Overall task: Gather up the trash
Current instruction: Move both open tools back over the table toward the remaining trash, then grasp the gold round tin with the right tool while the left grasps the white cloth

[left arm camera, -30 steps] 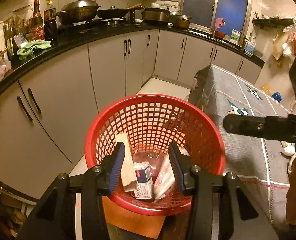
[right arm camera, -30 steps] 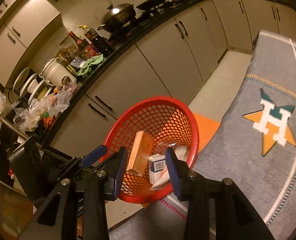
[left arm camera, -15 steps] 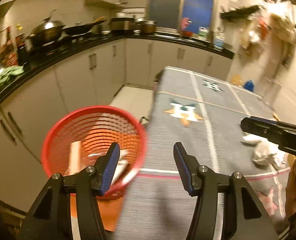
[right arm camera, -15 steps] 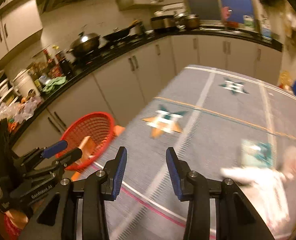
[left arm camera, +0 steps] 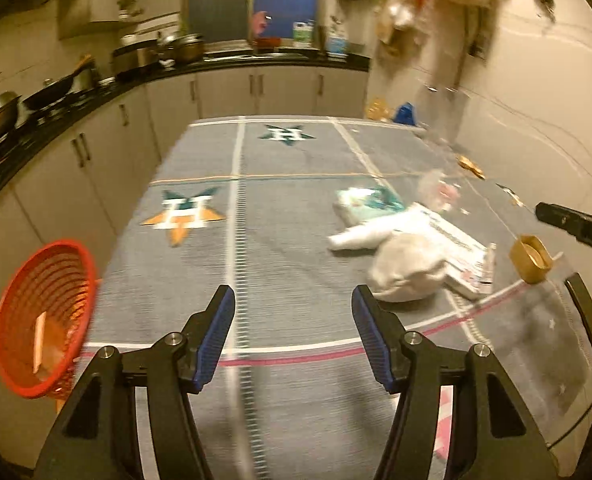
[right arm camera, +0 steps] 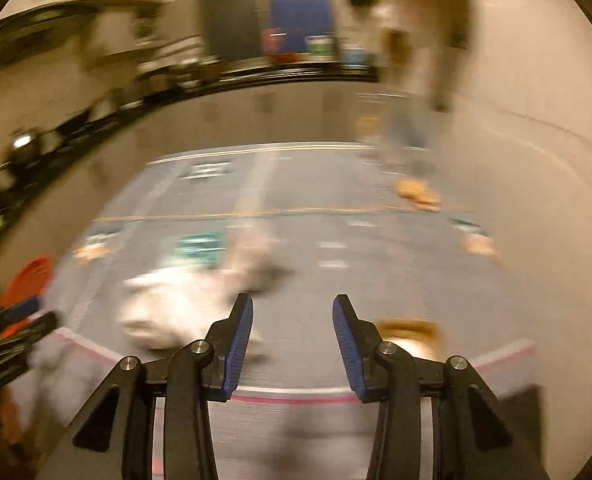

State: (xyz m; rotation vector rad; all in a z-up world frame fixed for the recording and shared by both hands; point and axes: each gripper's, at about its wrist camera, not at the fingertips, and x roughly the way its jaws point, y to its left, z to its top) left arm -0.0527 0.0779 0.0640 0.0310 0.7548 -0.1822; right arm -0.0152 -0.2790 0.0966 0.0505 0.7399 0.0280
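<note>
Nearest, the left tongs (left arm camera: 294,334) hang wide apart and empty over a counter (left arm camera: 296,240) draped in a grey cloth with white and pink stripes. The right tongs (right arm camera: 292,340) are also spread wide with nothing between them, above the same cloth; that view is badly blurred. A red mesh basket (left arm camera: 44,320) sits off the counter's left edge, tipped in the view, with a pale flat piece inside. To the right of the left tongs lies the trash: one crumpled white wad (left arm camera: 407,270), one printed white packet (left arm camera: 451,244) with its long axis running from far-left to near-right, one gold cap (left arm camera: 531,258), and further back one teal-and-white wrapper (left arm camera: 365,200). Three star emblems show on the cloth. Beyond stand pale kitchen cabinets (left arm camera: 256,90) under a dark worktop with pans.
</note>
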